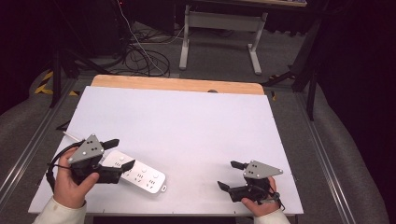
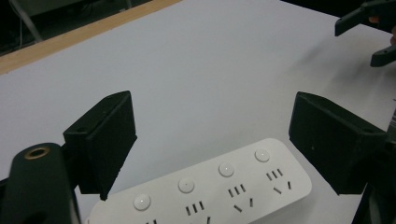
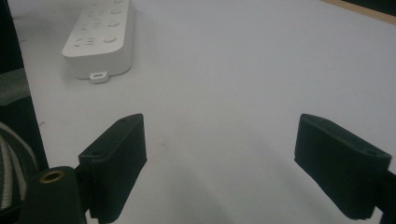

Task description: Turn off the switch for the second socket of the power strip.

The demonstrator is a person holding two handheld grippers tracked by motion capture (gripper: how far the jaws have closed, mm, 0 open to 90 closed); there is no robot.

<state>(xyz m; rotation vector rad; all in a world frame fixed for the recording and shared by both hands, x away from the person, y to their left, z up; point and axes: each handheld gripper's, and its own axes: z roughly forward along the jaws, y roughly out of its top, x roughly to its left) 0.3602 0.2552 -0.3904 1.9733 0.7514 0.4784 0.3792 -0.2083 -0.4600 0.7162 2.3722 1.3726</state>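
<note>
A white power strip (image 1: 140, 173) with round buttons and several sockets lies flat near the table's front left. My left gripper (image 1: 120, 153) is open just above its near end, one jaw on each side; in the left gripper view the power strip (image 2: 219, 184) lies below and between the jaws, untouched. My right gripper (image 1: 231, 175) is open at the front right, with nothing between its jaws over bare table. In the right gripper view the power strip (image 3: 100, 39) lies far off at the upper left.
The white tabletop (image 1: 177, 126) has a wooden strip (image 1: 177, 85) along its far edge. Beyond it stand a desk frame (image 1: 219, 42) and loose cables (image 1: 140, 51) on the floor. Metal rails (image 1: 28, 149) run along both sides of the table.
</note>
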